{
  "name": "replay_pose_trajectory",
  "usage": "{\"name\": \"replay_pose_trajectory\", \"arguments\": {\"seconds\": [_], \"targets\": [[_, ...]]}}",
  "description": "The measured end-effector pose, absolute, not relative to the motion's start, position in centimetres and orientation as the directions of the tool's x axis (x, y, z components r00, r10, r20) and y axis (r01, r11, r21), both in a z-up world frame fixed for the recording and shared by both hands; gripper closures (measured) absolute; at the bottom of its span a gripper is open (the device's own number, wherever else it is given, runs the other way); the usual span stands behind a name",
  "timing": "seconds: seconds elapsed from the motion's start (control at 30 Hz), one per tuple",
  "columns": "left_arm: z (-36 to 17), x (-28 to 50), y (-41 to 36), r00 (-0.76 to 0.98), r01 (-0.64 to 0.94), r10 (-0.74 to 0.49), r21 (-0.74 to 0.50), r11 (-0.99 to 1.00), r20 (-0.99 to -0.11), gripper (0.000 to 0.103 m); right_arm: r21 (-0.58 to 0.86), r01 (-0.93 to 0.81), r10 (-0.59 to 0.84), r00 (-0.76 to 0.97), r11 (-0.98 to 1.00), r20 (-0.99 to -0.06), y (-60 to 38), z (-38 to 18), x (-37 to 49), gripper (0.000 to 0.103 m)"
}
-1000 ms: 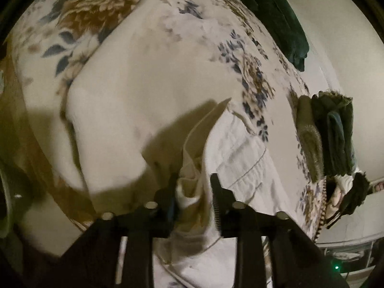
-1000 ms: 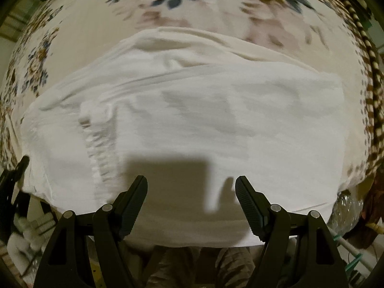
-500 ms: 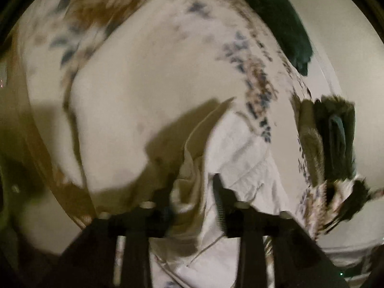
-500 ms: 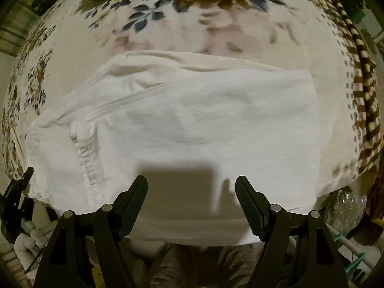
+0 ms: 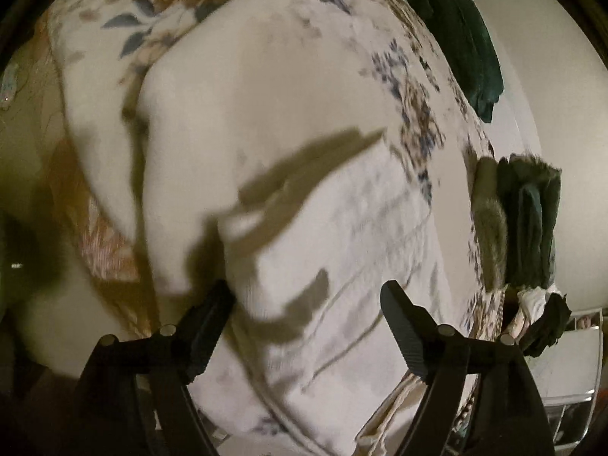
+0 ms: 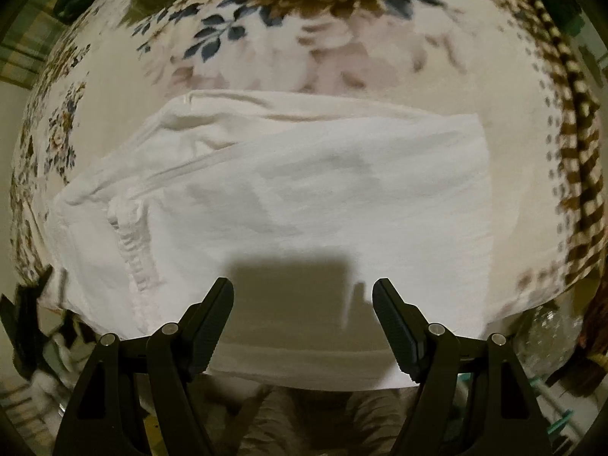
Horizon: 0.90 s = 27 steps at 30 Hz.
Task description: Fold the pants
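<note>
White pants (image 6: 304, 197) lie folded flat on a floral bedspread (image 6: 323, 57). The gathered waistband (image 6: 131, 243) is at the left in the right wrist view. In the left wrist view the same pants (image 5: 342, 250) lie under my left gripper (image 5: 304, 319), which is open and holds nothing, its fingers just above the cloth. My right gripper (image 6: 302, 319) is open and empty, above the near edge of the pants, and casts a square shadow on them.
A stack of folded dark green and grey clothes (image 5: 520, 224) sits at the right of the bed. A dark green garment (image 5: 459, 41) lies at the far right. A striped bed border (image 6: 570, 121) runs along the right edge. A pillow-like cream bulge (image 5: 266, 106) lies beyond the pants.
My left gripper opened and let go of the bunched pants fabric, which now lies flat. My right gripper drew back and stays open, so more of the bedspread shows.
</note>
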<state>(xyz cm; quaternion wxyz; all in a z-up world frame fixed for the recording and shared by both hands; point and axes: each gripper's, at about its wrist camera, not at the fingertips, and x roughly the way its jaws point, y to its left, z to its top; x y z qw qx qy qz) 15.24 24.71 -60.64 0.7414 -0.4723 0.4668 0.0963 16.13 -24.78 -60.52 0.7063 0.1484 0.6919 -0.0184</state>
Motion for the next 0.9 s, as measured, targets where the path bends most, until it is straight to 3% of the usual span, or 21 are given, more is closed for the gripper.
{"name": "replay_pose_trajectory", "arguments": {"seconds": [0.13,0.2,0.23,0.43,0.63,0.77,0.9], "targets": [[-62.1,16.1,24.7,0.526,-0.606,-0.276,-0.582,0.543,-0.805,0.026,0.189,0.213,0.183,0.047,0.959,-0.982,-23.2,-60.9,16.2,0.025],[-61.5,16.9,24.7,0.532,-0.61,-0.214,-0.546,0.574,-0.819,0.06,0.179,0.187,0.173,0.05,0.966,-0.984,-22.4,-61.0,16.3,0.025],[-60.7,17.5,24.5,0.536,-0.594,-0.183,-0.522,0.612,-0.824,0.084,0.171,0.176,0.164,0.052,0.969,-0.985,-22.1,-61.0,16.4,0.025],[-53.1,17.9,19.9,0.617,-0.419,-0.132,-0.467,0.779,-0.775,0.088,0.148,0.164,0.137,0.079,0.975,-0.987,-22.2,-60.4,15.6,0.025],[-43.1,17.4,9.4,0.661,-0.135,-0.262,-0.454,0.881,-0.704,0.088,0.156,0.268,0.125,0.13,0.951,-0.984,-26.5,-59.2,13.4,0.024],[-41.4,17.6,-0.2,0.597,0.044,-0.365,-0.426,0.904,-0.714,0.088,0.135,0.331,0.079,0.177,0.934,-0.981,-30.7,-57.9,11.3,0.02],[-43.4,18.2,-9.8,0.472,0.148,-0.392,-0.367,0.918,-0.79,0.088,0.099,0.383,0.027,0.187,0.918,-0.982,-35.6,-57.0,8.9,0.02]]}}
